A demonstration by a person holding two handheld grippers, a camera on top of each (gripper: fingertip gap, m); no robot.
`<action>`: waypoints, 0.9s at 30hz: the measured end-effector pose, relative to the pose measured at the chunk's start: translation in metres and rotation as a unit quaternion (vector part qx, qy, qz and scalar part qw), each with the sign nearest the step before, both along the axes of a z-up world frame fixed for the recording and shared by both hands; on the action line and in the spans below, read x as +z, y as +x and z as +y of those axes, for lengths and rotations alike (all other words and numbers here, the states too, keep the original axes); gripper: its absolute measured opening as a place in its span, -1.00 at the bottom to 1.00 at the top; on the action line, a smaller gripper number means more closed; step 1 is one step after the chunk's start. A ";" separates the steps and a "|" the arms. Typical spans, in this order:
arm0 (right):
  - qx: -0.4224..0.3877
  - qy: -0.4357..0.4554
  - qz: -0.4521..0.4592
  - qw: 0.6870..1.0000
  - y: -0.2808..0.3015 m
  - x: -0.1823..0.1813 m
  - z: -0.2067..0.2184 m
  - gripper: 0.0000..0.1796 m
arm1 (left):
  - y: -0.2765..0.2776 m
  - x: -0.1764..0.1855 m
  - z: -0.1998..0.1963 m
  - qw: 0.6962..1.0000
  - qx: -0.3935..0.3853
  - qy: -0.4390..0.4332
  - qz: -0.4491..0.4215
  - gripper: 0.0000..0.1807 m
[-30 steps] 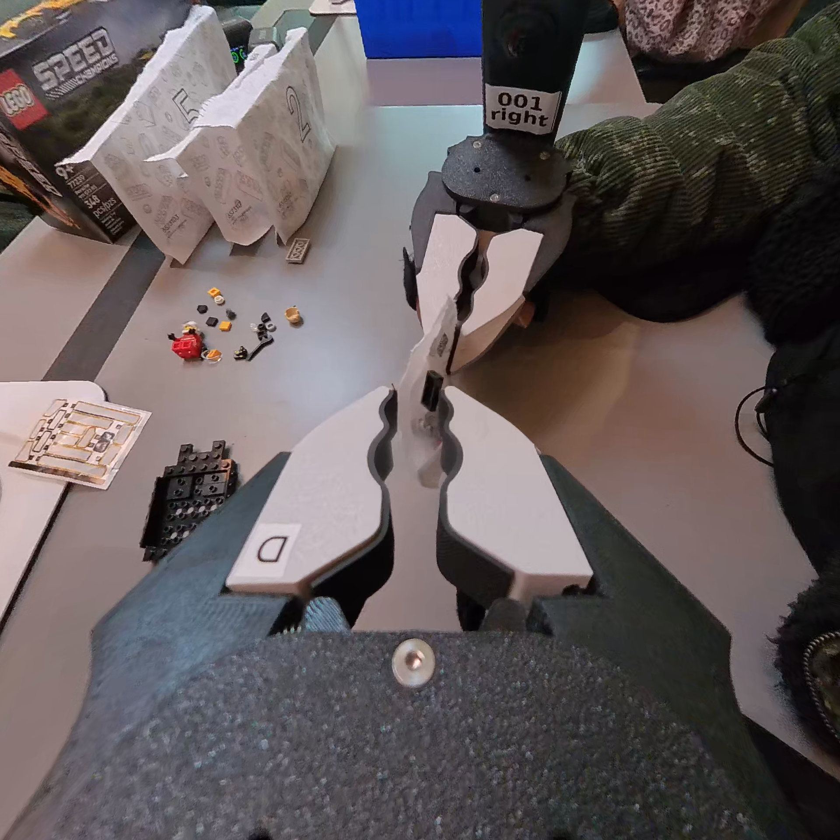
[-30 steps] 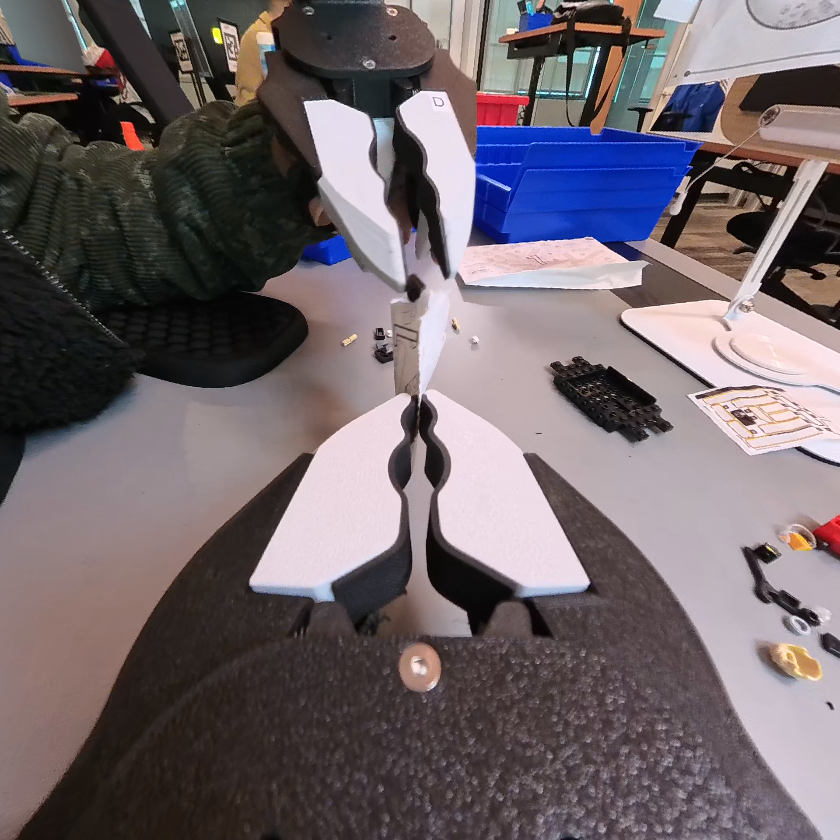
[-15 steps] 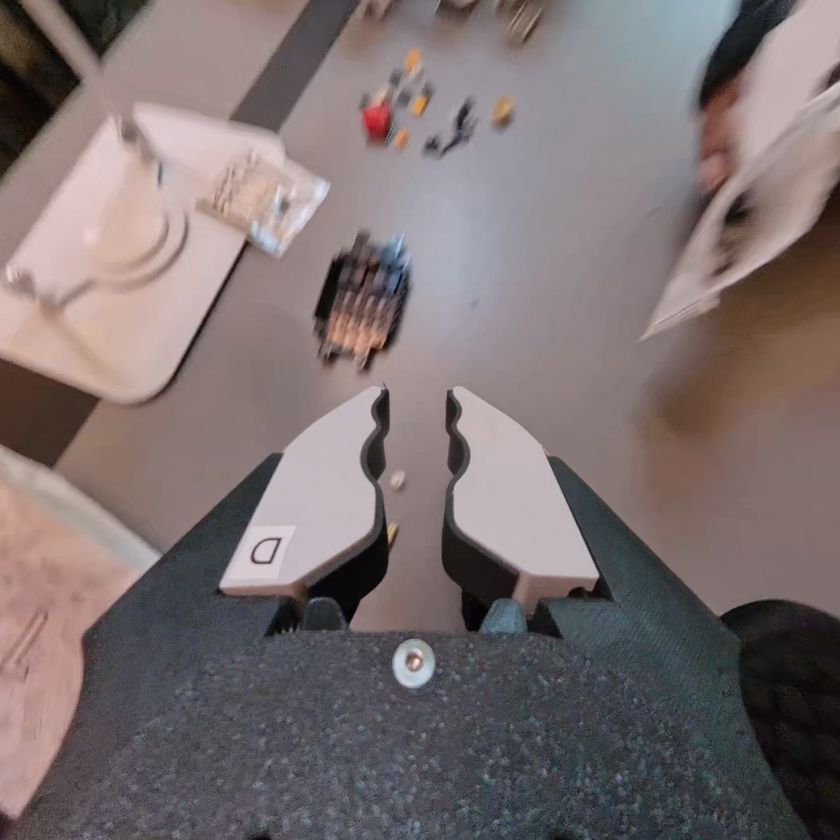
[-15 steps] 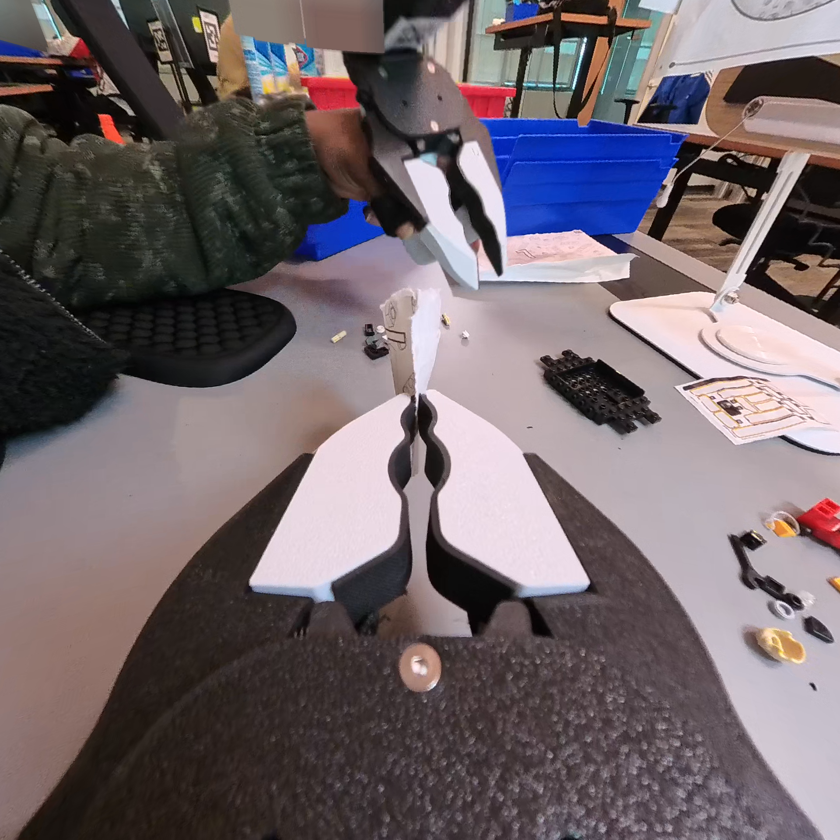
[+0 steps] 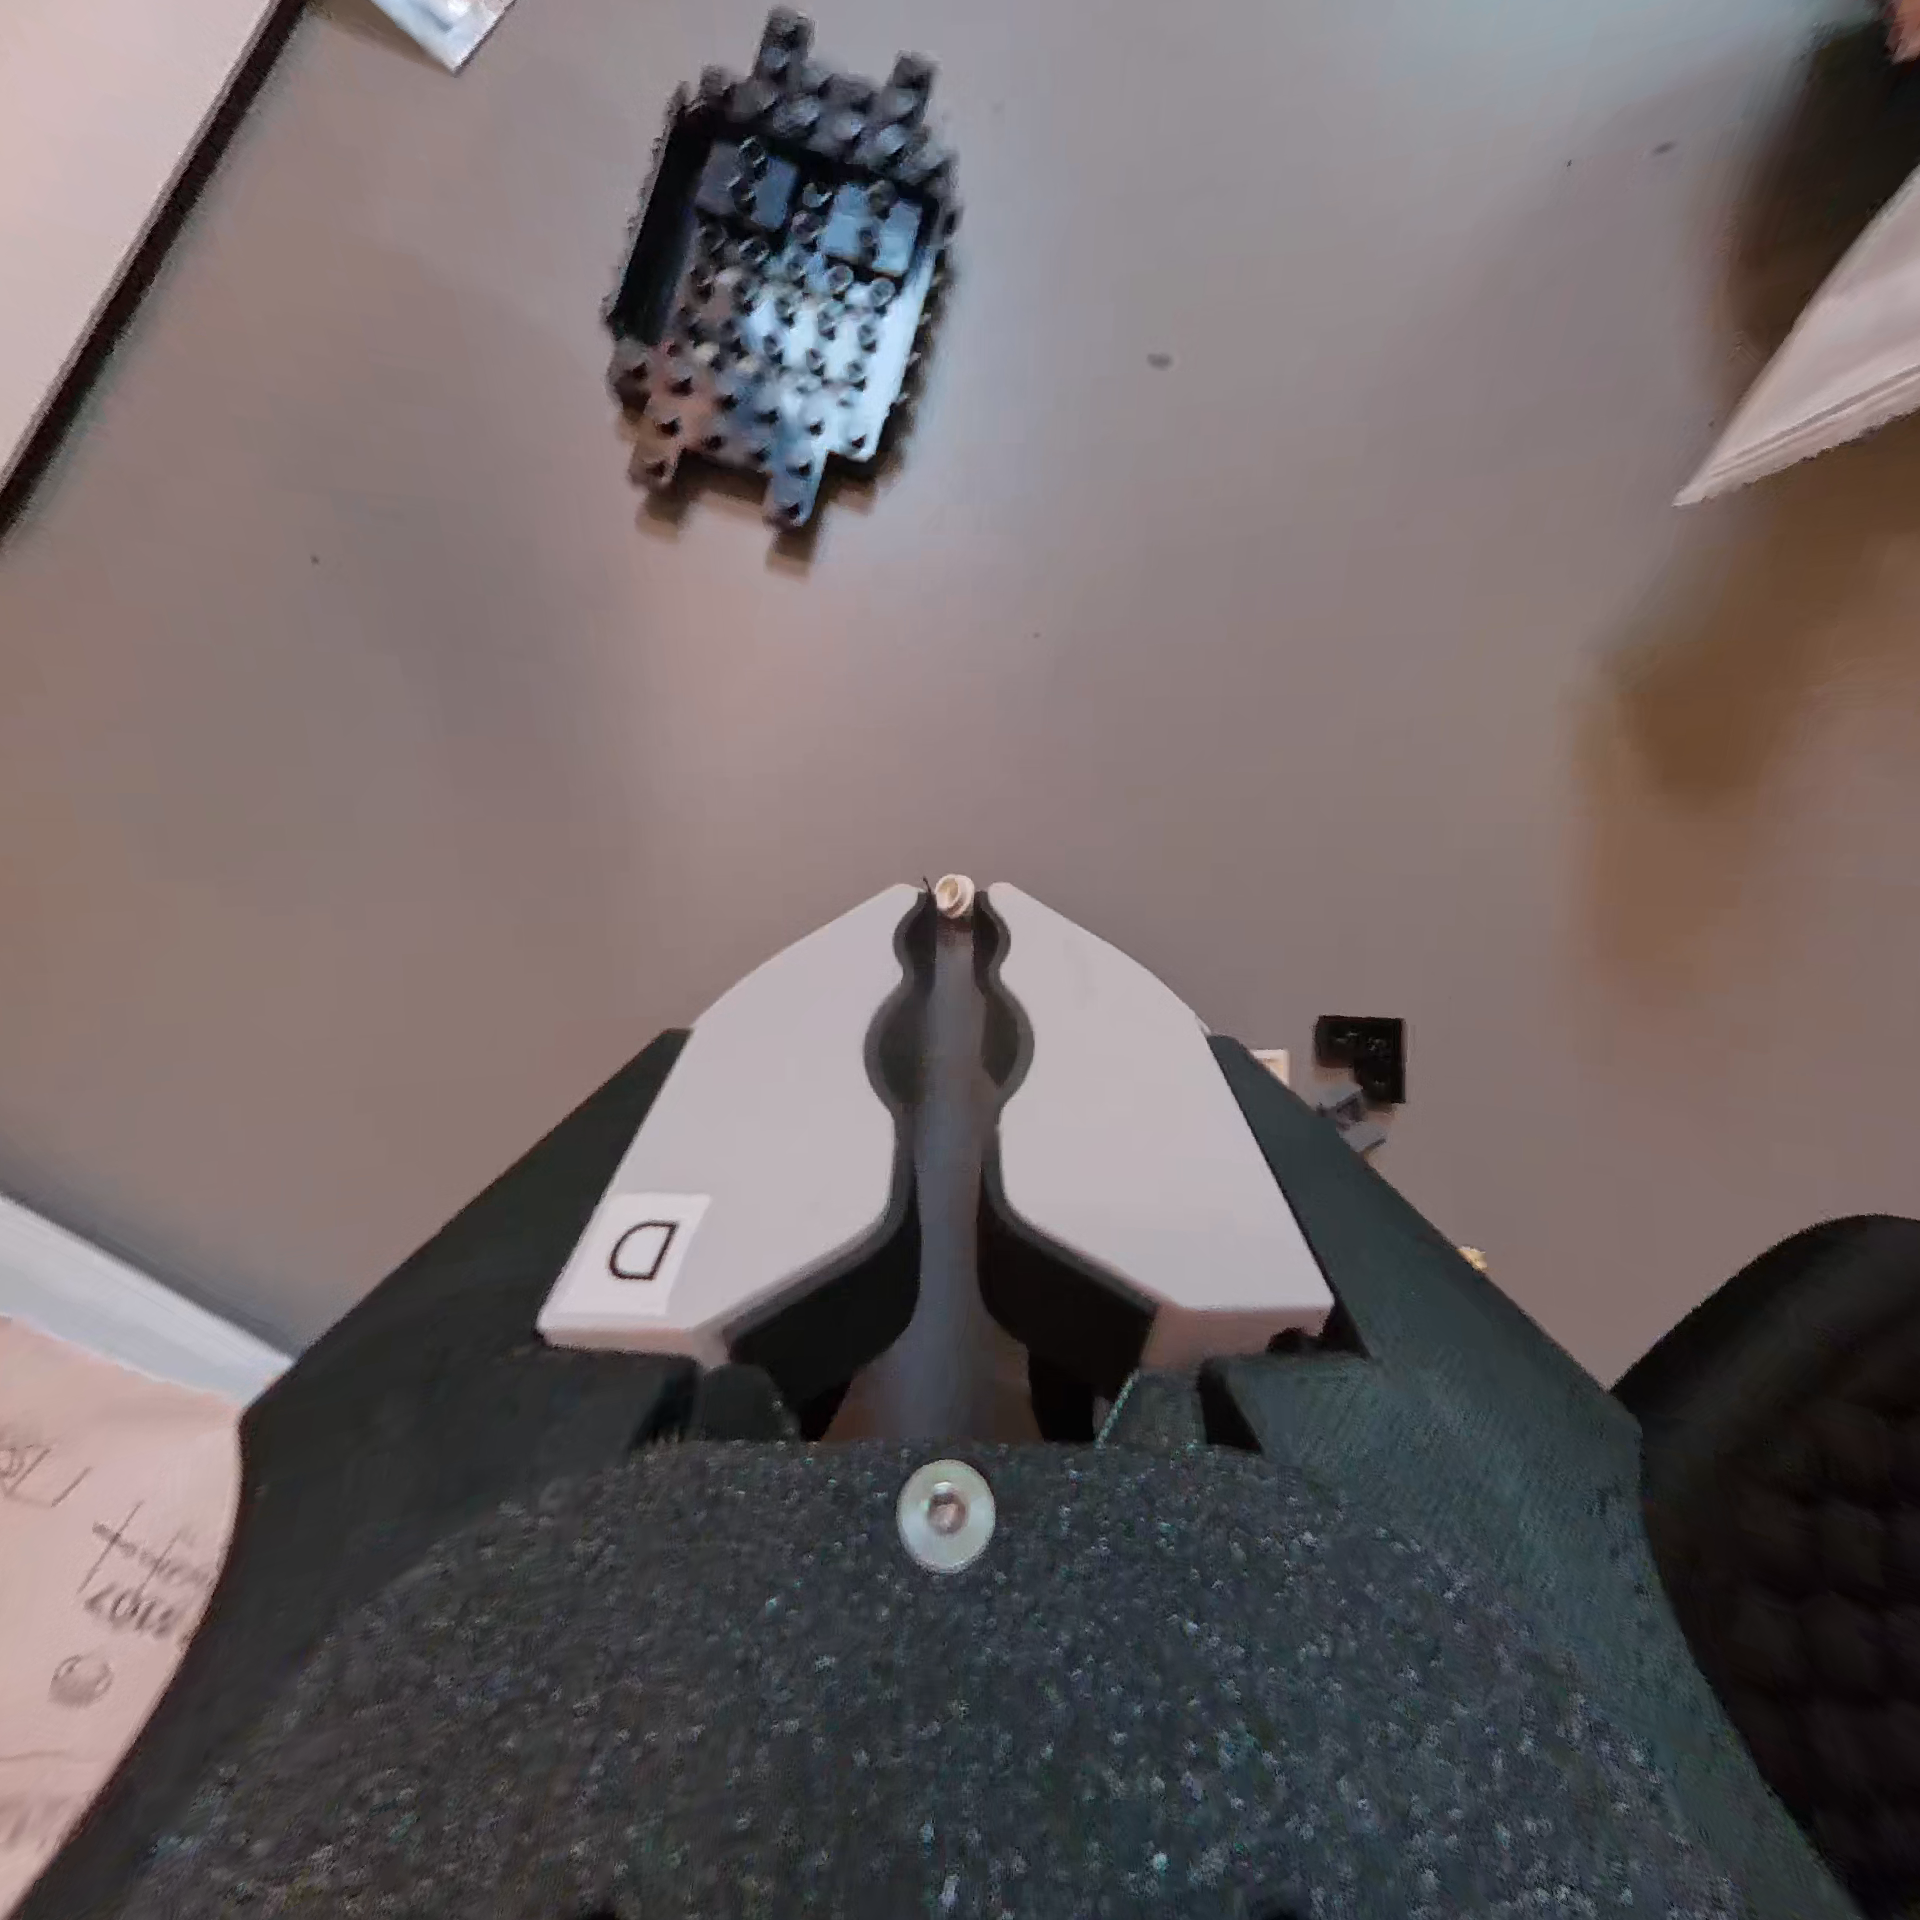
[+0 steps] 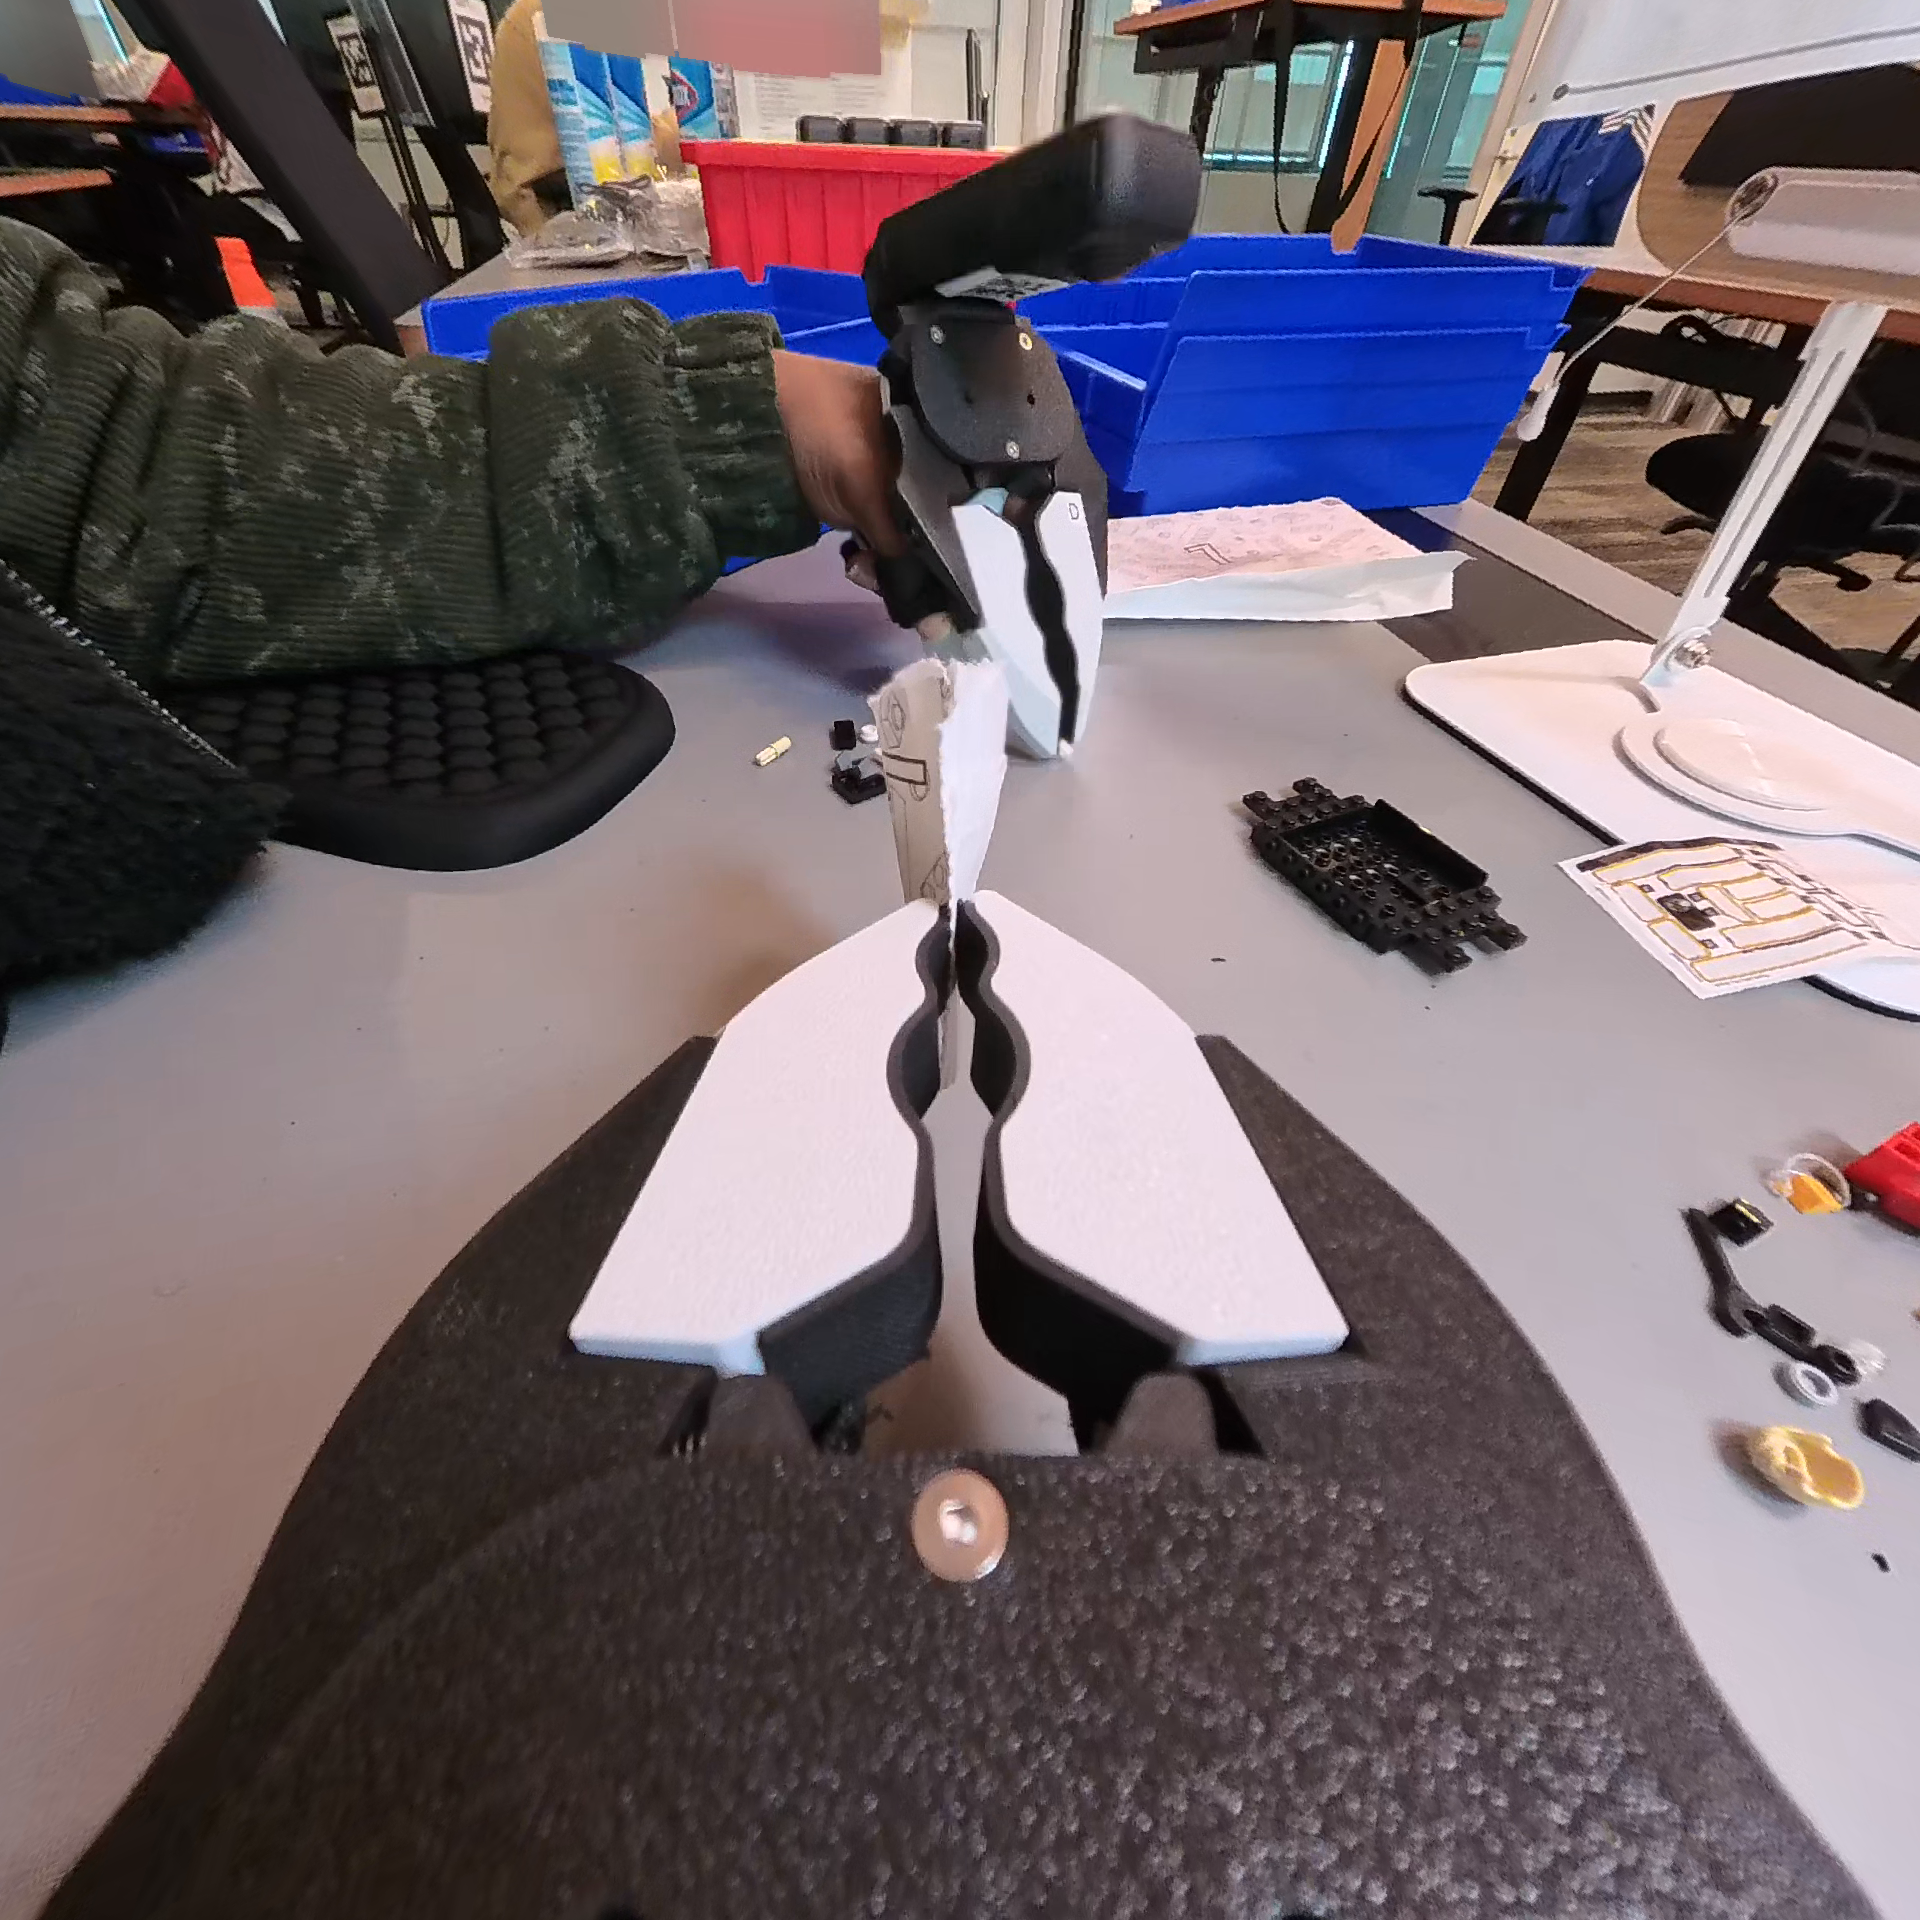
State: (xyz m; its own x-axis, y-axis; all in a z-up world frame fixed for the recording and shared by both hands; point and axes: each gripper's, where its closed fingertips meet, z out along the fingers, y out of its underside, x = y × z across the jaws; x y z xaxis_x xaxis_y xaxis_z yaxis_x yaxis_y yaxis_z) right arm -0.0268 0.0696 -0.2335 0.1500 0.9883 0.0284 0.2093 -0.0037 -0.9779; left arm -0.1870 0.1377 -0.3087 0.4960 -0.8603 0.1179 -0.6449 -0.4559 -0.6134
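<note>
Two grippers work over a grey table [image 6: 416, 1039]. The left gripper [image 5: 956, 896] points steeply down at the table, its white fingers [image 5: 790, 1101] drawn almost together and pinching a tiny pale round piece [image 5: 954, 894] at their very tips. Beyond it on the table lies a black studded brick plate [image 5: 790, 301], well apart from the tips; a small black piece [image 5: 1359, 1056] sits just beside the gripper's right flank. The right gripper [image 6: 958, 906] is held low over the table with its jaws closed on a torn white paper bag [image 6: 940, 790], which stands up from the tips with its ragged open end uppermost. In the right wrist view the left gripper [image 6: 1060, 743] shows farther off, tips down close to the table just behind the bag, held by a hand [image 6: 831, 447] in a green sleeve [image 6: 416, 478]. Toward the right edge lie a sticker sheet [image 6: 1745, 914], a white lamp base [image 6: 1621, 727] and scattered small pieces [image 6: 1808, 1371]; blue bins [image 6: 1330, 384] stand along the far edge.
</note>
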 end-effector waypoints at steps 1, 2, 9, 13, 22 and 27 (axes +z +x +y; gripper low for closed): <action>-0.001 0.000 -0.003 1.000 0.000 -0.001 0.000 -1.00 | 0.006 0.004 -0.003 1.000 -0.013 0.005 -0.017 -0.94; -0.003 0.000 -0.006 1.000 0.000 -0.002 0.001 -1.00 | 0.013 0.011 -0.007 0.999 -0.027 0.011 -0.035 -0.94; -0.008 0.007 -0.025 1.000 -0.002 -0.007 0.001 -1.00 | 0.094 0.095 -0.058 0.966 -0.169 0.096 -0.170 -0.94; -0.001 0.010 -0.019 1.000 -0.003 -0.005 -0.002 -1.00 | 0.119 0.100 -0.070 0.962 -0.193 0.116 -0.154 -0.89; 0.003 0.013 0.002 1.000 -0.001 0.003 -0.003 -1.00 | 0.115 0.093 -0.062 0.966 -0.181 0.131 -0.128 -0.79; -0.016 0.010 -0.006 1.000 0.001 0.001 0.004 -1.00 | 0.035 0.073 -0.017 0.992 -0.058 0.114 -0.004 -0.81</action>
